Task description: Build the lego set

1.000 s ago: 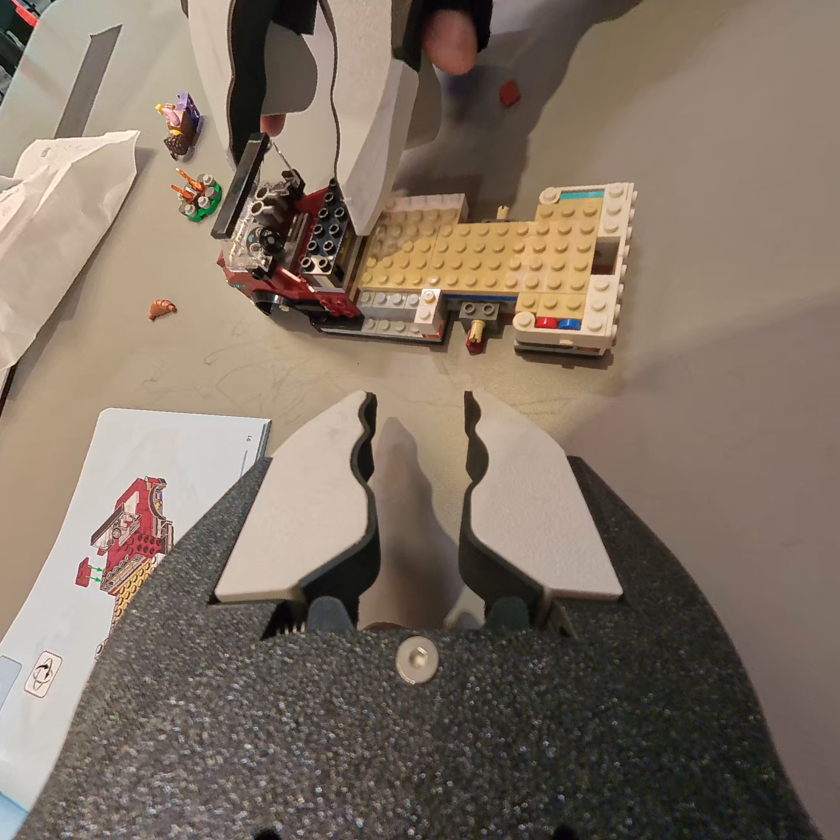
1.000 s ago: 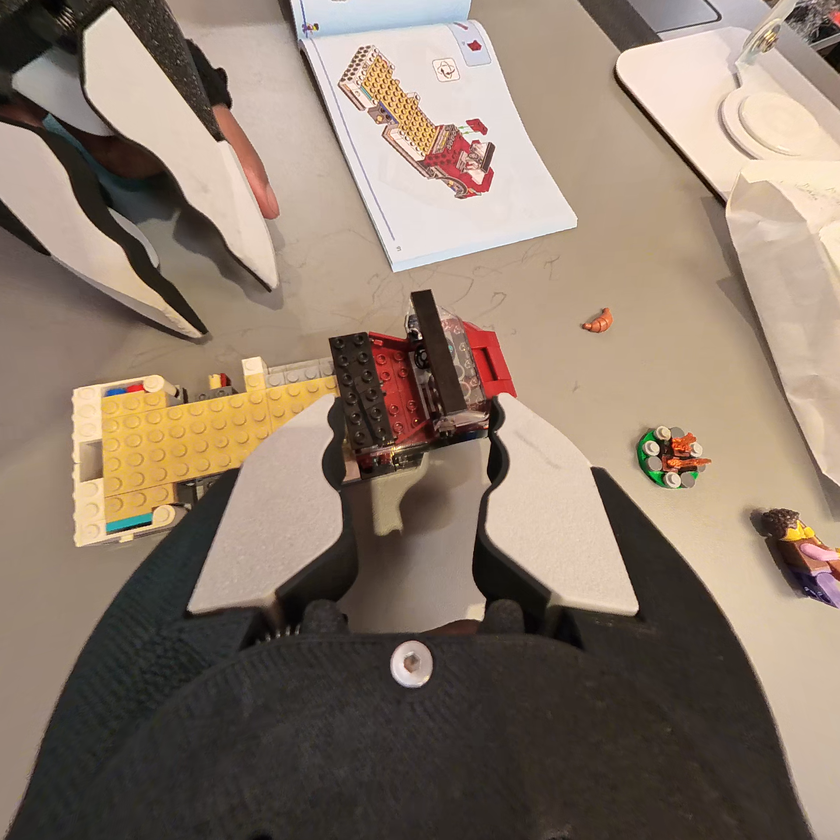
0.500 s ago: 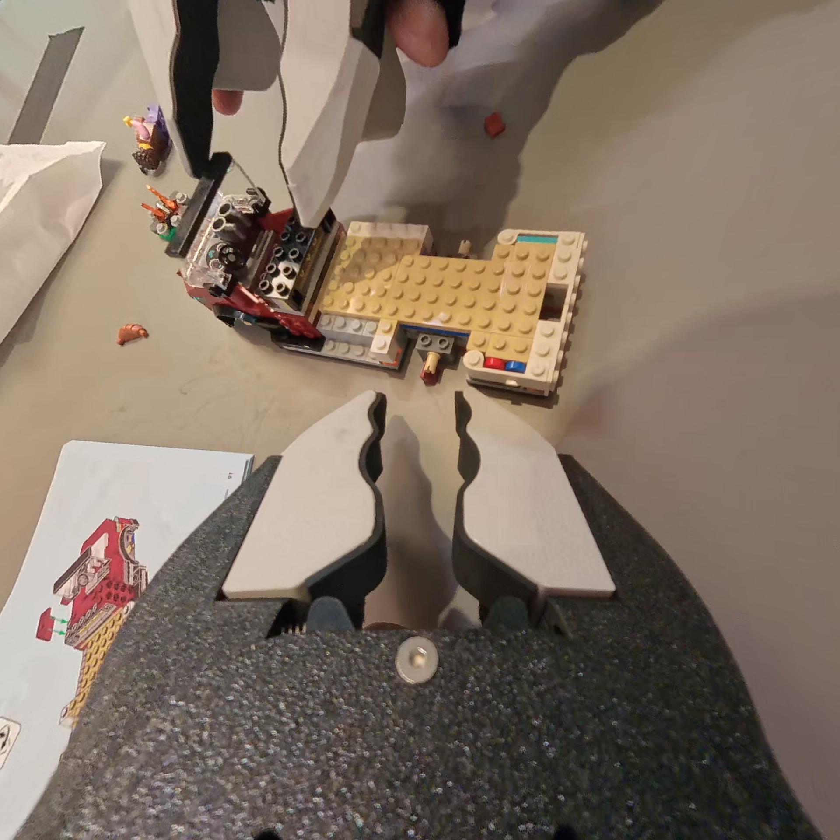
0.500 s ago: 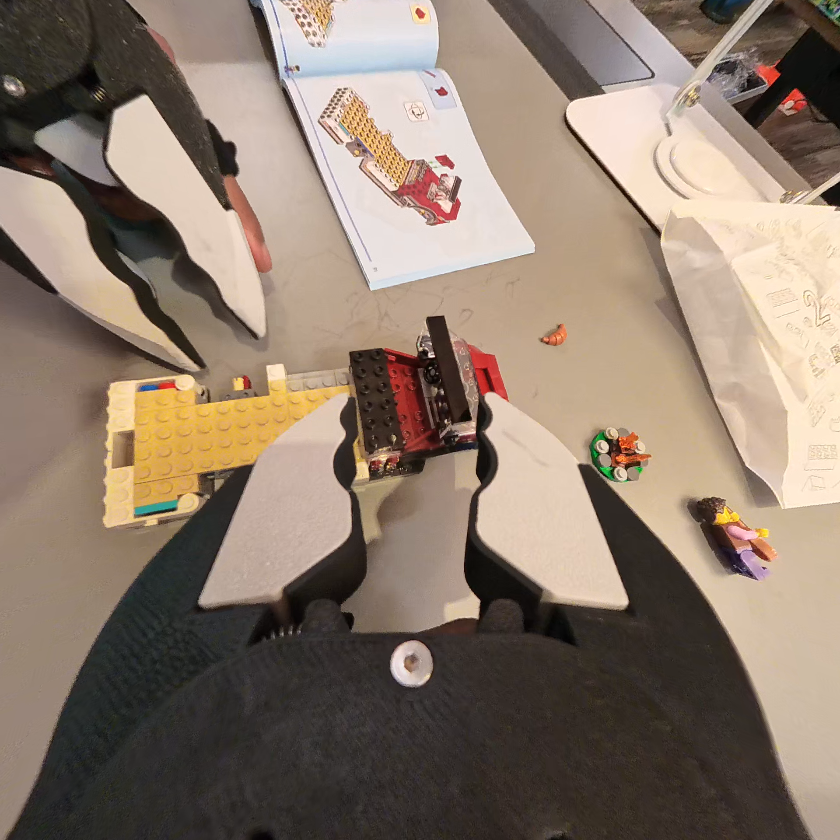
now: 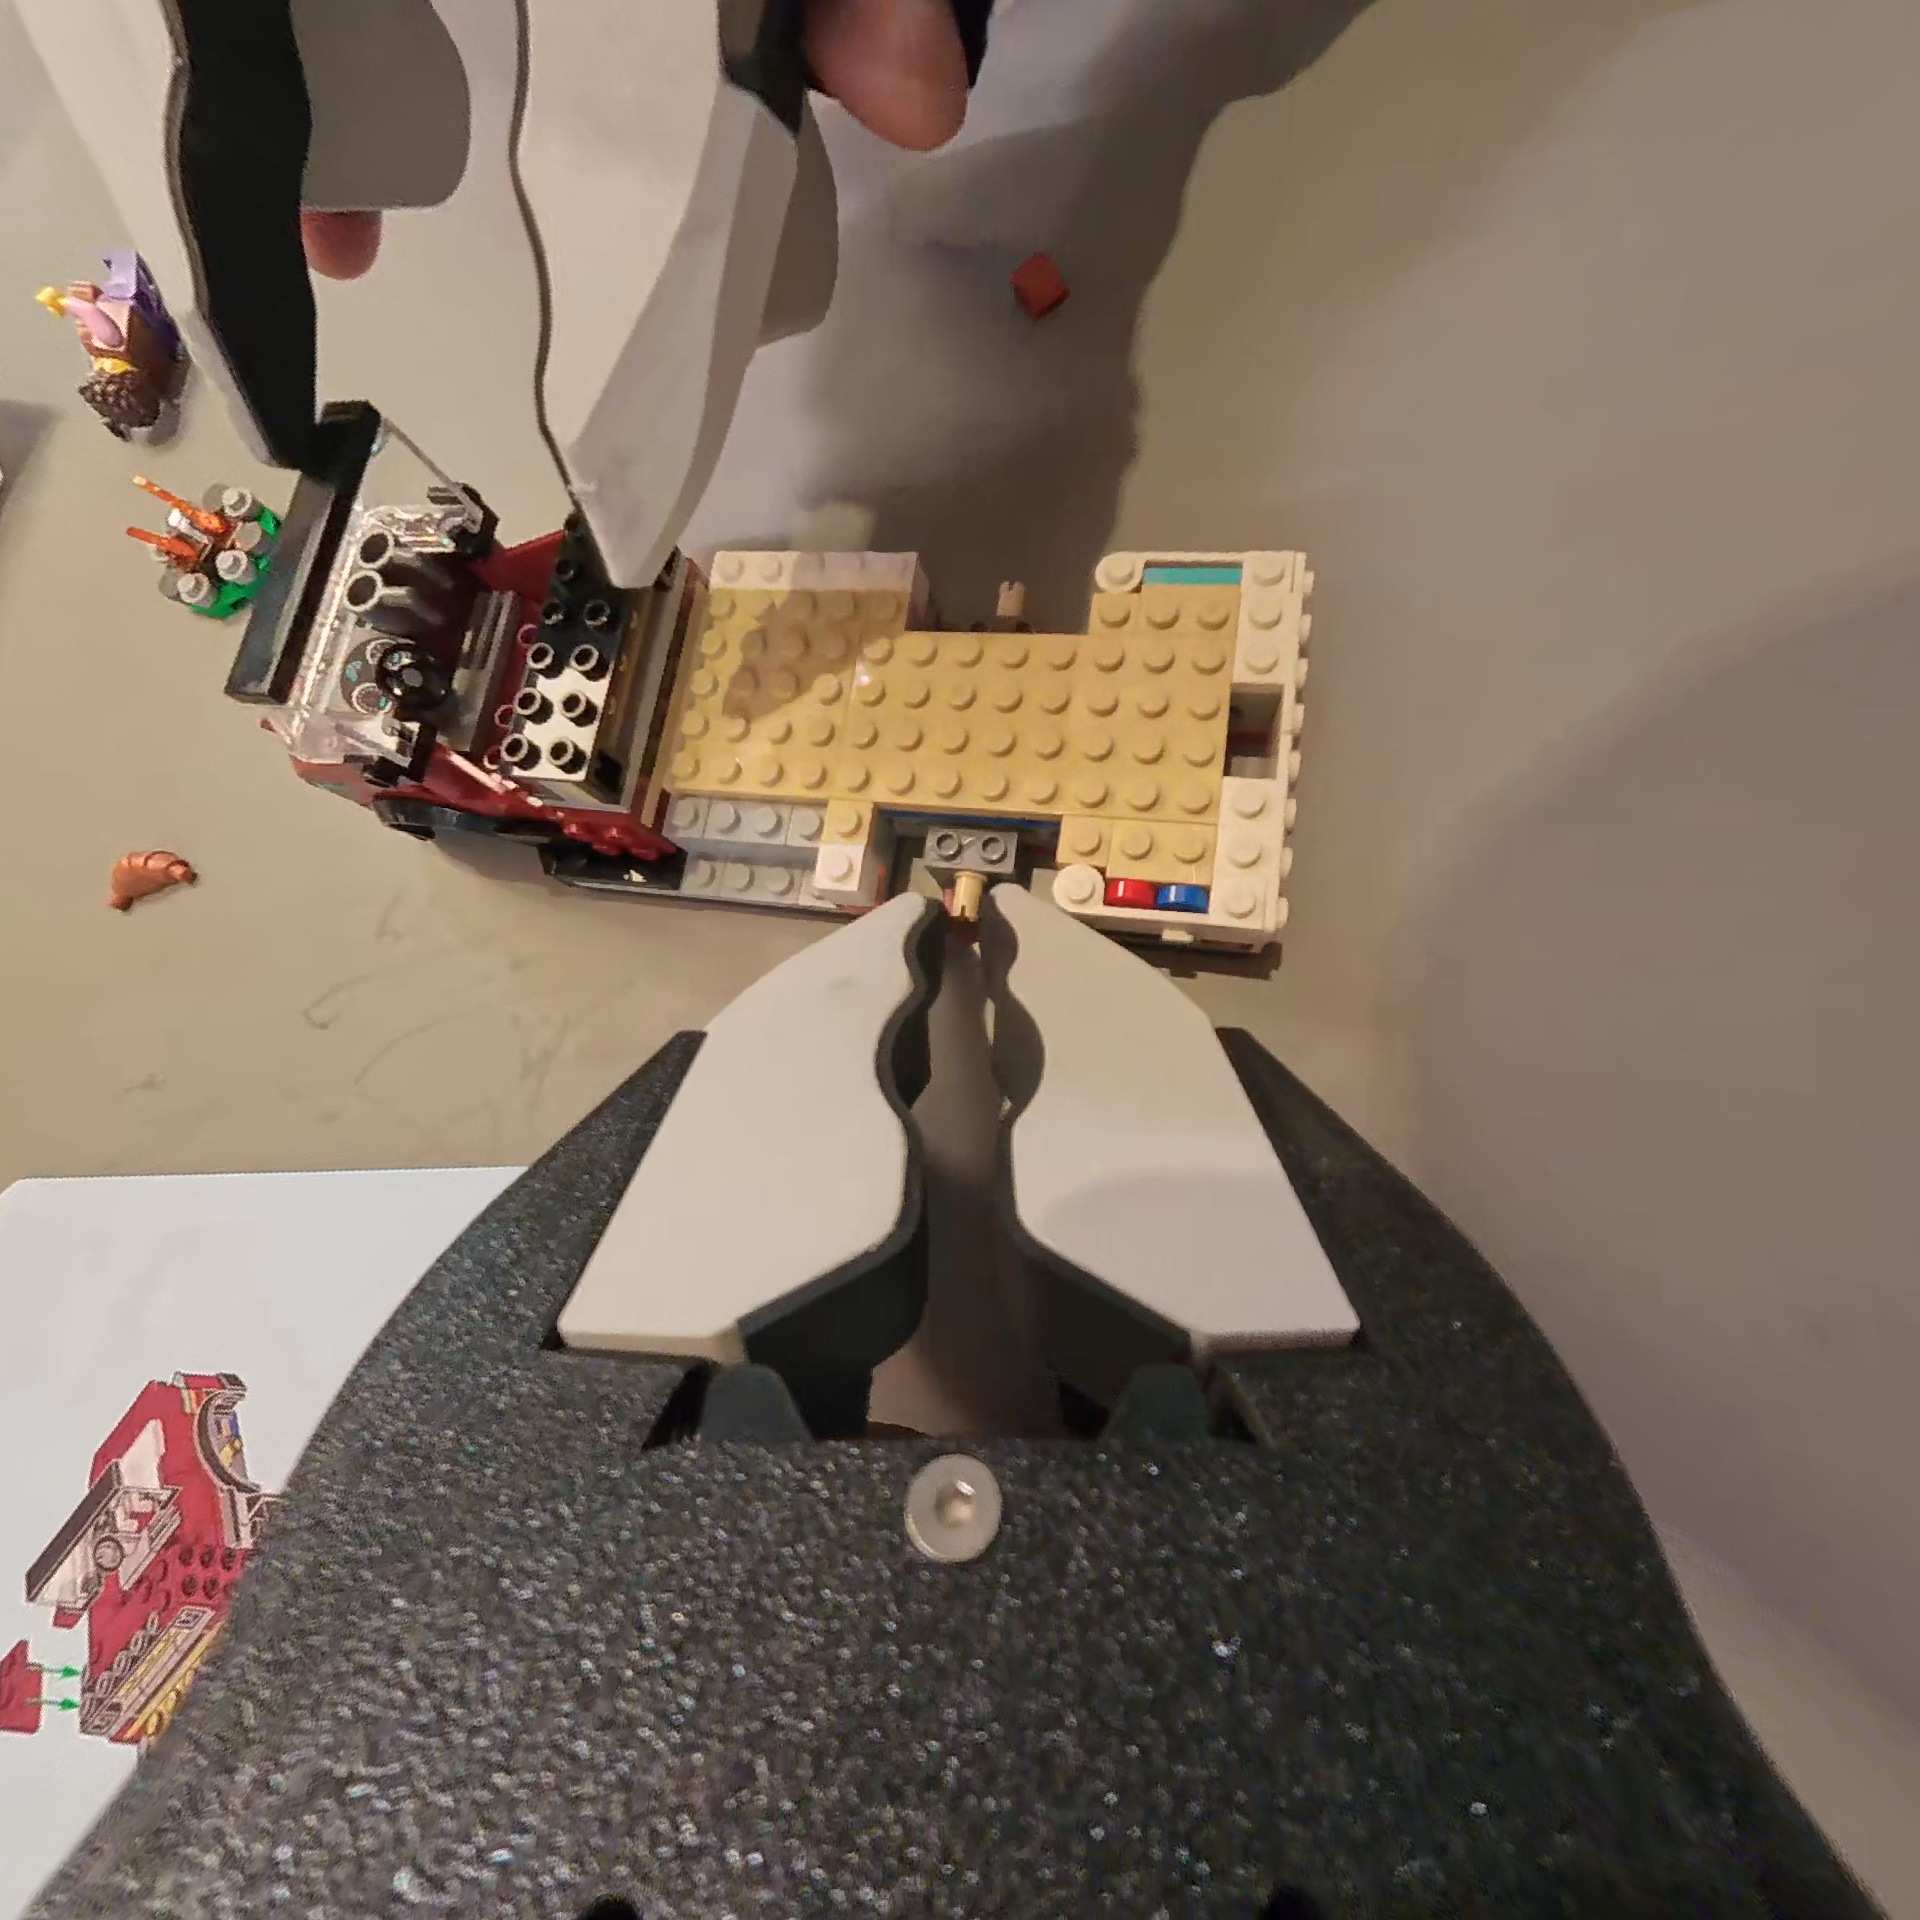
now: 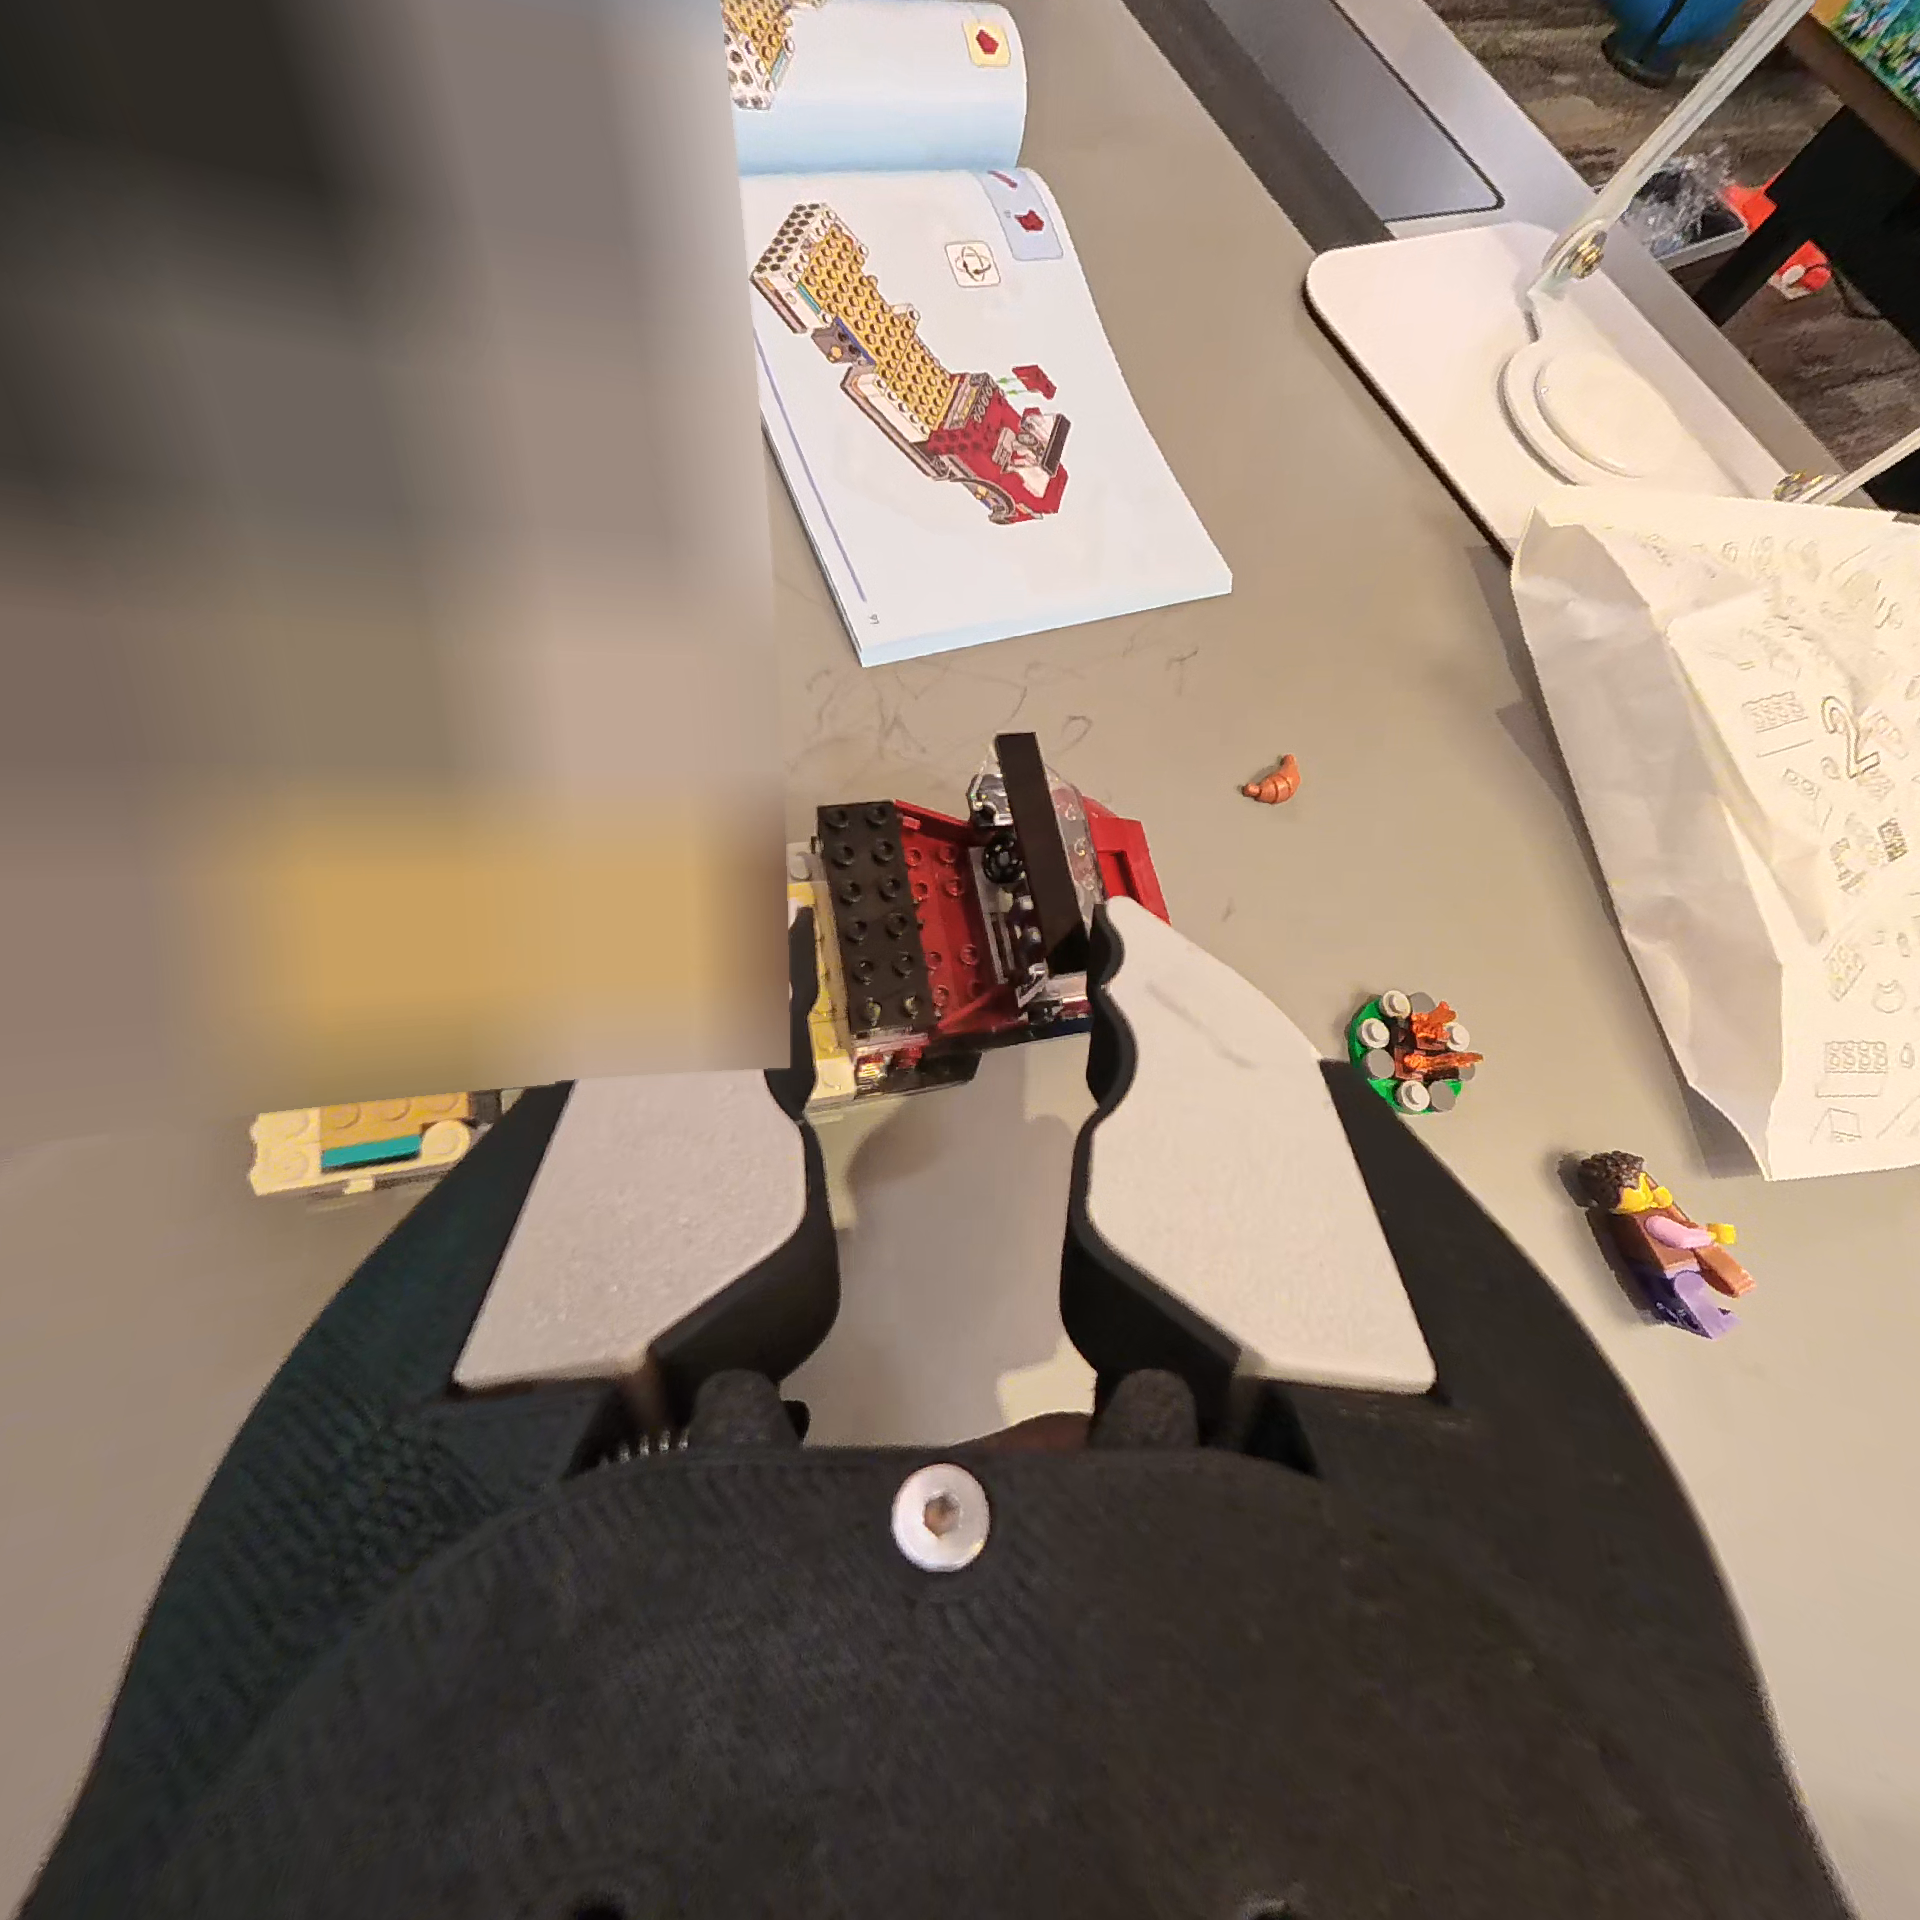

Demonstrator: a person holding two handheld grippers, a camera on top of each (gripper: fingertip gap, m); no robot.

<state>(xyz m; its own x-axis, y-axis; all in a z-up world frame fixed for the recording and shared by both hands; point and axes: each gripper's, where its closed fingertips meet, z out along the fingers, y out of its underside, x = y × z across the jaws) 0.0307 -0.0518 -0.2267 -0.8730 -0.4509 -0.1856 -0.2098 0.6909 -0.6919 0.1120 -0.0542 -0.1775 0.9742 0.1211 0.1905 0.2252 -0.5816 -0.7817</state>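
Grey tabletop (image 5: 1558,727) in the left wrist view: left gripper (image 5: 966,909) has its fingers nearly together, pinched on a small tan peg (image 5: 968,891) sticking out of the brick truck's (image 5: 956,707) side. Instruction booklet (image 5: 208,1299) sits lower left.

Right wrist view: right gripper (image 6: 945,956) straddles the truck's dark red cab (image 6: 956,925), jaws clamped on it. Croissant piece (image 6: 1273,781), campfire piece (image 6: 1413,1049) and minifigure (image 6: 1662,1242) lie off to the right.

— What was hidden in the right wrist view?
— A blurred patch covered the left finger's tip and most of the tan brick model (image 6: 364,1138).
— And the booklet (image 5: 156,1351)?
— Cut by the left edge, partly behind the left gripper (image 5: 961,909) – whether its pads pressed the small tan peg (image 5: 968,891), I could not tell.
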